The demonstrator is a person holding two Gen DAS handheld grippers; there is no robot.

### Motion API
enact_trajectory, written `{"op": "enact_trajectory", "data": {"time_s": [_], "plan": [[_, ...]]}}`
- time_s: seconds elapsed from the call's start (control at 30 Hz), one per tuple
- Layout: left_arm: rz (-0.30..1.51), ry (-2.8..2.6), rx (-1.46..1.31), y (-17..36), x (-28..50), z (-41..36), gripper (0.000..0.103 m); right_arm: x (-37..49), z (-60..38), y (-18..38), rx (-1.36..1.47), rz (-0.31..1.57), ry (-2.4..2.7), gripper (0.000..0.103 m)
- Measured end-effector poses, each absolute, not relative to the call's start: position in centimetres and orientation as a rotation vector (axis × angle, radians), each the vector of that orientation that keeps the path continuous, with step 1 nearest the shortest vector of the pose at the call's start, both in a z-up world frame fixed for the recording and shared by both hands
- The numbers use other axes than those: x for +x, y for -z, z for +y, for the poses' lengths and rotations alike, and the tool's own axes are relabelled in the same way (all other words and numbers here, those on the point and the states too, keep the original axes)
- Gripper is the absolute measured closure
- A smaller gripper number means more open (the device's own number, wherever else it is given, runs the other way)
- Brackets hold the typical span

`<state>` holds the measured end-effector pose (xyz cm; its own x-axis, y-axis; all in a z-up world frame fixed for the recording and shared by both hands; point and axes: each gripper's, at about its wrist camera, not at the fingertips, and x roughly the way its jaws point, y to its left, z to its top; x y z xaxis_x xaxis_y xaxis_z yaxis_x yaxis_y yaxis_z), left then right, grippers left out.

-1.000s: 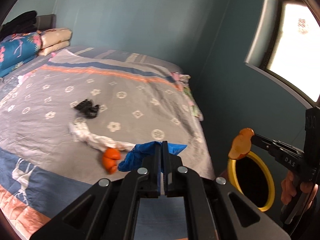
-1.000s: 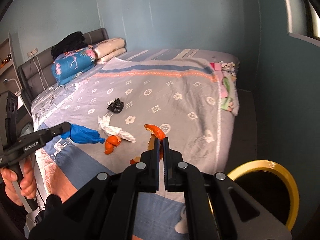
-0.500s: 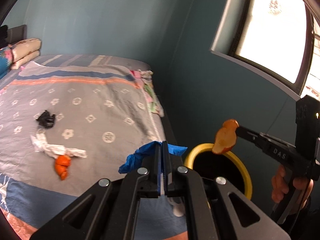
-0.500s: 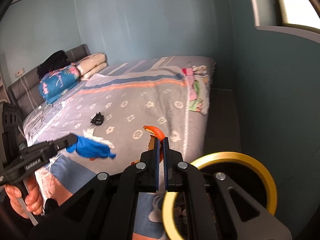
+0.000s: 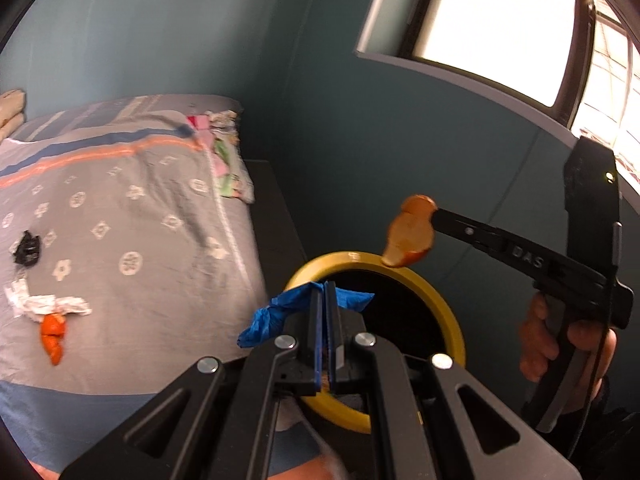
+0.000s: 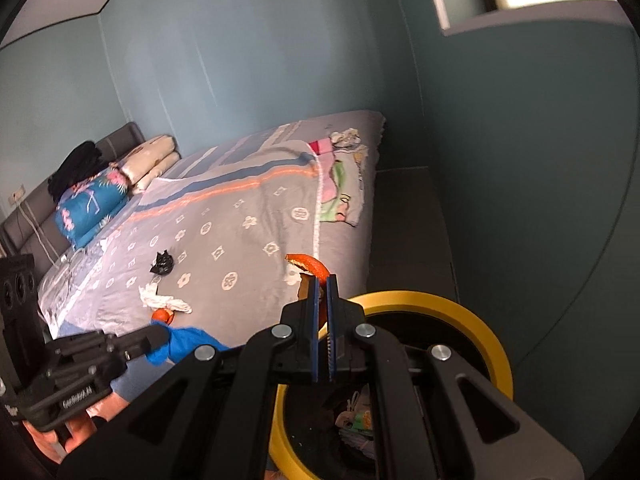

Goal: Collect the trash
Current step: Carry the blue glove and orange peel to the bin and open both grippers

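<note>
Blue glove [image 5: 280, 312] pinched in left claw [image 5: 325, 288]; orange peel [image 6: 308, 266] in right claw [image 6: 322, 280].

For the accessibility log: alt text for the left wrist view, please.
The left gripper, shut on a blue glove, hangs over a yellow-rimmed bin; the right gripper holds orange peel above it. Tissue remains on the bed.

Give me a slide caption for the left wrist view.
Left hand-held gripper carries a blue glove and right hand-held gripper an orange peel, both above the yellow-rimmed bin.

"DAS" on right gripper [image 5: 434, 216] arm
</note>
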<state>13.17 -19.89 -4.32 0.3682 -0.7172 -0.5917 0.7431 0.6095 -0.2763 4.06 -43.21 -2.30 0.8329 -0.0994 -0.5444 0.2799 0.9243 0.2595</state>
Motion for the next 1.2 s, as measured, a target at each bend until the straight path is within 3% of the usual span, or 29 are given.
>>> {"op": "enact_trajectory", "data": {"time_s": [0.5,0.53,0.6,0.67,0.8,1.2], "plan": [[0.813,1.021,0.125,7.5,11.5,-25.7,0.101,2.7,-48.0,4.9,0.453,0.569,0.233,0.098],[0.819,1.017,0.126,7.7,11.5,-25.7,0.097,2.7,-48.0,5.0,0.456,0.568,0.238,0.098],[0.831,1.014,0.118,8.0,11.6,-25.7,0.075,2.7,-48.3,5.2,0.459,0.576,0.25,0.097],[0.822,1.006,0.112,8.1,11.6,-25.4,0.069,2.7,-48.5,5.3,0.468,0.575,0.265,0.096],[0.821,0.99,0.094,8.1,12.0,-24.7,0.051,2.2,-48.7,5.4,0.489,0.563,0.282,0.065],[0.793,0.877,0.031,7.6,14.2,-20.8,0.023,2.9,-47.8,5.1,0.473,0.569,0.264,0.061]]}}
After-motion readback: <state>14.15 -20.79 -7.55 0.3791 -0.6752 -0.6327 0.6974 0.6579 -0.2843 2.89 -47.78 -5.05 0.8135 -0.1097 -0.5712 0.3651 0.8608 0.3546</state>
